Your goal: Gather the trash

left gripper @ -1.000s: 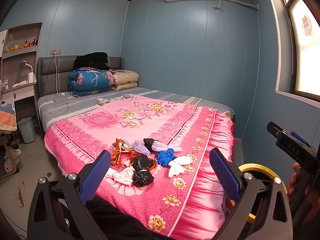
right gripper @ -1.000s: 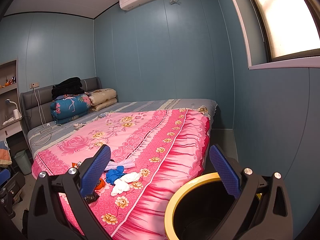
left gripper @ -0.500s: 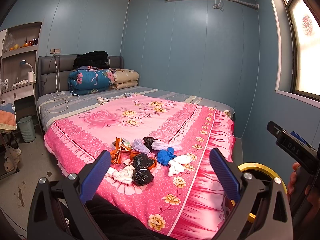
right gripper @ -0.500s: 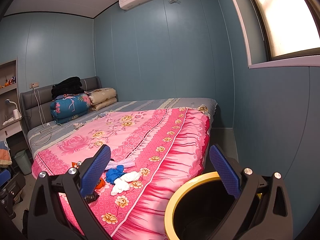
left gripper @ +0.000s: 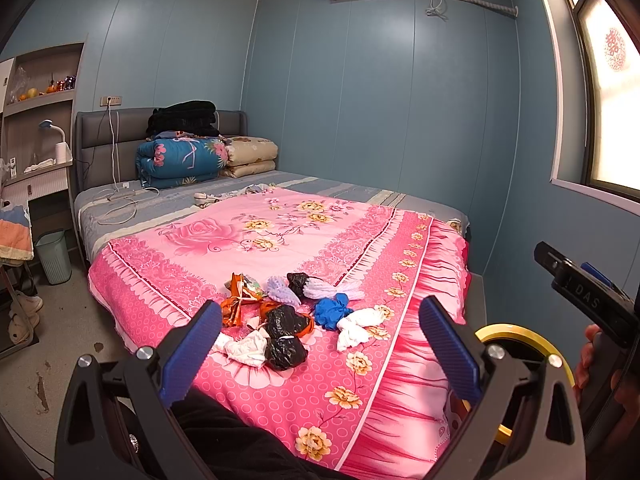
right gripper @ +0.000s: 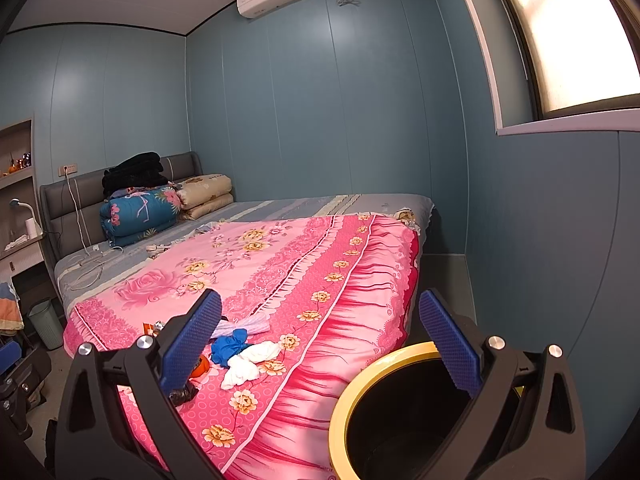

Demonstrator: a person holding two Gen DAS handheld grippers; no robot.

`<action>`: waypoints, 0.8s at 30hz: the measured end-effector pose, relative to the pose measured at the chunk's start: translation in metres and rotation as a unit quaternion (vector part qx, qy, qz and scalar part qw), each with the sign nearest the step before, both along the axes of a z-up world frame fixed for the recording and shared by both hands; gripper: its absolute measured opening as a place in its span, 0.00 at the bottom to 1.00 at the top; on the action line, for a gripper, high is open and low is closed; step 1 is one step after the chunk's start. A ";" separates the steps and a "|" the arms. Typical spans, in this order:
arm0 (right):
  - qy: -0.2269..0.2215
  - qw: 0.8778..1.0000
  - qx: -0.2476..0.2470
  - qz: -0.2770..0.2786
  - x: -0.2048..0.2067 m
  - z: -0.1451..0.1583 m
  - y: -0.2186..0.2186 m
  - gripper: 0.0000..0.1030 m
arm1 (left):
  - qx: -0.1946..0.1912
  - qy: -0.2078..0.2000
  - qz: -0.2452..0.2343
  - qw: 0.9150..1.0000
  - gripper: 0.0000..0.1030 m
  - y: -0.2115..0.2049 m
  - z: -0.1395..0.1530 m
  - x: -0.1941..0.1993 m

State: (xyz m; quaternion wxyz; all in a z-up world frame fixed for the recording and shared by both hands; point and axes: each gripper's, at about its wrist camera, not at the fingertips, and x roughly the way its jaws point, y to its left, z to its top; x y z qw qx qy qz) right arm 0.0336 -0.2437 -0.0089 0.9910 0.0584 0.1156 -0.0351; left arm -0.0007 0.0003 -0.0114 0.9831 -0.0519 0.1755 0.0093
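Both claws gape wide, empty: left gripper (left gripper: 320, 340), right gripper (right gripper: 320, 340). Trash pile (left gripper: 288, 320) looks light, crumpled, soft; pinch a bunched middle.

Both views are evenly and fairly brightly lit. Daylight enters through the window (right gripper: 572, 32) at the upper right of each frame; in the right wrist view its pane is blown out to a white glare. Soft sheen streaks the blue wall panels (left gripper: 380, 92). Focus is sharp throughout, with no motion blur. Fisheye distortion bends straight lines near the edges, and the corners fall to black vignette.
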 end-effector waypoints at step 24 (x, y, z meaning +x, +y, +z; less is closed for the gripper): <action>0.002 1.000 0.000 -0.001 0.001 -0.001 0.000 0.92 | -0.001 0.002 0.001 1.000 0.92 0.000 -0.002 -0.001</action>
